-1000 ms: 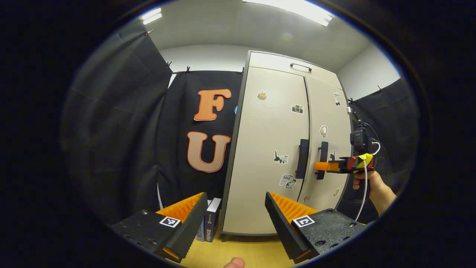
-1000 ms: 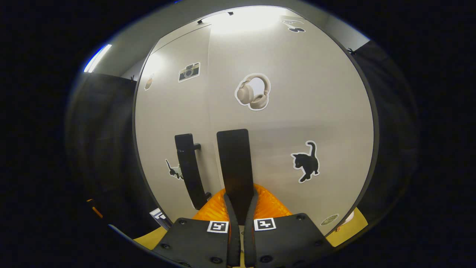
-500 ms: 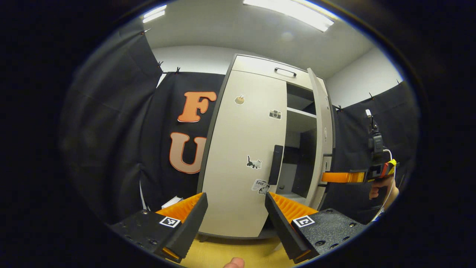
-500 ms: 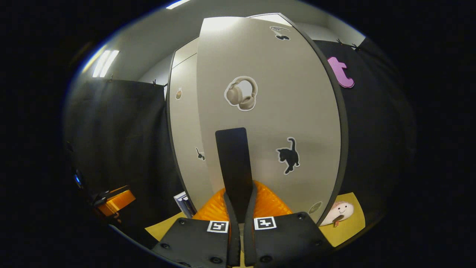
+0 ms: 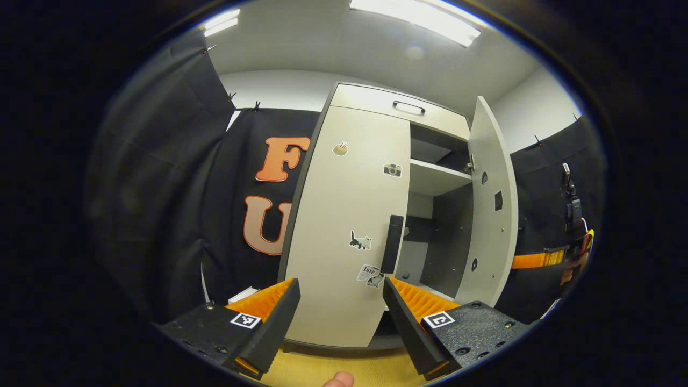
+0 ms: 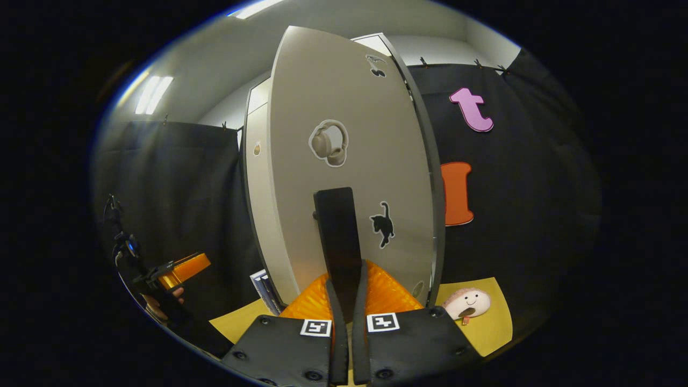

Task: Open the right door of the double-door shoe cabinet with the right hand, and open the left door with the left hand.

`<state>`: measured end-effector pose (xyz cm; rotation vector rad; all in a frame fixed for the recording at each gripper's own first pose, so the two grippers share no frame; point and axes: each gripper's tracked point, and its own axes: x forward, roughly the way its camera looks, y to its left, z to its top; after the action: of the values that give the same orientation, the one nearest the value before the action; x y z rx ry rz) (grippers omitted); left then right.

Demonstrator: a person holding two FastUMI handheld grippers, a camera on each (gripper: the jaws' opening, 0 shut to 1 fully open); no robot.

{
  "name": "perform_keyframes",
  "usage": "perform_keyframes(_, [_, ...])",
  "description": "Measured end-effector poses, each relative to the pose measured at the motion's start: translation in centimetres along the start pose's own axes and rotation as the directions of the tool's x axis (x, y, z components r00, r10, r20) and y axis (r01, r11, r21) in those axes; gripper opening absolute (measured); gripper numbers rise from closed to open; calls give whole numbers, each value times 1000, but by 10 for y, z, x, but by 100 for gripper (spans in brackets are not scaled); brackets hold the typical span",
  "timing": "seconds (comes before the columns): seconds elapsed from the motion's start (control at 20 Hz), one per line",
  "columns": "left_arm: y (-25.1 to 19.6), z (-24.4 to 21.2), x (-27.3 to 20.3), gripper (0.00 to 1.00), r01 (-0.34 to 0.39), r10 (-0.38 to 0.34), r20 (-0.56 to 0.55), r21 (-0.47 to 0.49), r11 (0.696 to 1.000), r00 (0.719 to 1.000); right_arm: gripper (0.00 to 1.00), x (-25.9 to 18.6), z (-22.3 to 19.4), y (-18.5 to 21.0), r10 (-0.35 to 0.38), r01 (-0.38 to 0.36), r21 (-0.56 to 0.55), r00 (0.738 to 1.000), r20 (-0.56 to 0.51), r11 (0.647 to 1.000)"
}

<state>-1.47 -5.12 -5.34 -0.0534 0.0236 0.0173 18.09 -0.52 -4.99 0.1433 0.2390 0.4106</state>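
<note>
1 door of 2 is now open: over the last second my right gripper (image 6: pixel 344 301) has swung the right door (image 6: pixel 349 161) from flush with the cabinet (image 5: pixel 371 102) to well past halfway, and the shelf (image 5: pixel 435 180) and dark inside now show in the left gripper view. My right gripper stays clamped on the right handle (image 6: pixel 337 236), both fingers pressing its sides. That half of the task looks nearly done; I judge I could let go soon.

My left gripper (image 5: pixel 341 301) hangs wide open with nothing in it, well short of the left door (image 5: pixel 349 215), which is still closed. Its handle (image 5: pixel 392 244) stands upright at the door's inner edge, just above my right-hand finger (image 5: pixel 408 317). Next I judge I should reach forward and close on that handle.
</note>
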Motion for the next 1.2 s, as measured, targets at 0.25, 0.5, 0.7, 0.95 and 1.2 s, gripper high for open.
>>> perform_keyframes(0.25, [-22,-5,13,94,42,-42,-2,0,999,999,10,-6,3,-26,-103,104,-19,994,46,994])
perform_keyframes(0.5, [-45,-12,25,95,82,-82,-5,-32,996,997,9,-26,15,-73,-245,251,-60,965,93,966])
perform_keyframes(0.7, [-48,-11,33,94,78,-79,-16,-49,996,997,8,-30,15,-85,-270,277,-49,956,113,960])
perform_keyframes(0.95, [-48,-13,40,94,66,-69,-40,-68,996,997,8,-46,4,-84,-291,299,-62,950,113,952])
perform_keyframes(1.2, [-53,-9,65,94,88,-91,-56,-57,995,994,8,-86,2,-72,-341,346,-5,926,161,938])
